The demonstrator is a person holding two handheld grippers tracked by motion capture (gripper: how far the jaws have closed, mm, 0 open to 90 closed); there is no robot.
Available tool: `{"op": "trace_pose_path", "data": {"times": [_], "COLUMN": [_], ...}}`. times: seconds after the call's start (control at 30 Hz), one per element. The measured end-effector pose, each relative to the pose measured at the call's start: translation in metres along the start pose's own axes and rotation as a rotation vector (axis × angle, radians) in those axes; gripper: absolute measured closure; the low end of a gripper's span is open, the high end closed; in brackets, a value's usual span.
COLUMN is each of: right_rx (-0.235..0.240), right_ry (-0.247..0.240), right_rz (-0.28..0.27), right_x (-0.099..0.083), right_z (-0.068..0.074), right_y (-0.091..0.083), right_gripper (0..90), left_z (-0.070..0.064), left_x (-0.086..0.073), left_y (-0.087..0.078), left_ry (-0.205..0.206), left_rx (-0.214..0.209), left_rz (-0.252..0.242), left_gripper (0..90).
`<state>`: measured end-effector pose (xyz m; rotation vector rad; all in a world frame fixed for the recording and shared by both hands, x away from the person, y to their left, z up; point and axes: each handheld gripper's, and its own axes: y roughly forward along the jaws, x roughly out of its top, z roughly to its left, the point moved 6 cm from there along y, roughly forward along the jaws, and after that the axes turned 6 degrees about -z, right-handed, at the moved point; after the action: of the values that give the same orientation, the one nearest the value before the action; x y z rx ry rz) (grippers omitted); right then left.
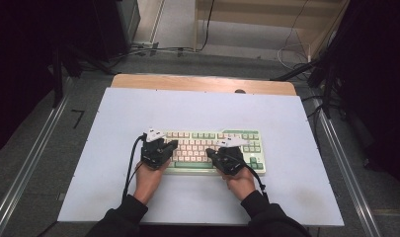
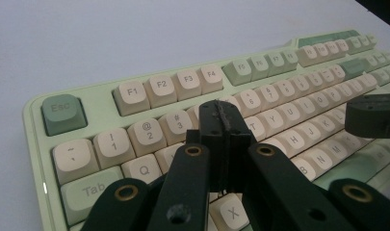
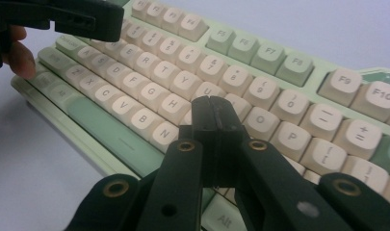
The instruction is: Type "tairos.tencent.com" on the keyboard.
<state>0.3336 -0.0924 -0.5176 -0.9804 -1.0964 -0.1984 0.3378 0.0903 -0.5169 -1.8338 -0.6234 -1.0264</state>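
Your left gripper (image 2: 220,113): jaws clenched together, empty, tip poised over the number and letter rows of the pale green plastic keyboard with cream keycaps (image 1: 210,148); keys 4/5 just beyond the tip. Your right gripper (image 3: 213,107): jaws pressed closed, empty, tip above the J/K/I area. Step judged: key pressing with closed tips. Next: pick one key, lower straight down, avoid neighbours.

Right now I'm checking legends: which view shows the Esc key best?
The left gripper view: Esc key is close, sharp, unobstructed. The right gripper view hides that corner; the high view makes it tiny.
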Motion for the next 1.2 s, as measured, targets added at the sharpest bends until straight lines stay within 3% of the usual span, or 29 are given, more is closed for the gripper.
{"op": "trace_pose_path", "data": {"times": [0.27, 1.2], "right_rx": [0.015, 0.03], "right_ry": [-0.019, -0.065], "right_rz": [0.009, 0.022], "right_x": [-0.001, -0.003], "right_z": [0.009, 0.022], "right_y": [0.006, 0.016], "right_gripper": [87.3, 87.3], "left_z": [0.0, 0.0], "left_x": [-0.001, -0.001], "left_y": [0.0, 0.001], "left_ry": [-0.001, 0.0], "left_rx": [-0.001, -0.004], "left_rz": [0.001, 0.005], "left_gripper": [90.0, 90.0]}}
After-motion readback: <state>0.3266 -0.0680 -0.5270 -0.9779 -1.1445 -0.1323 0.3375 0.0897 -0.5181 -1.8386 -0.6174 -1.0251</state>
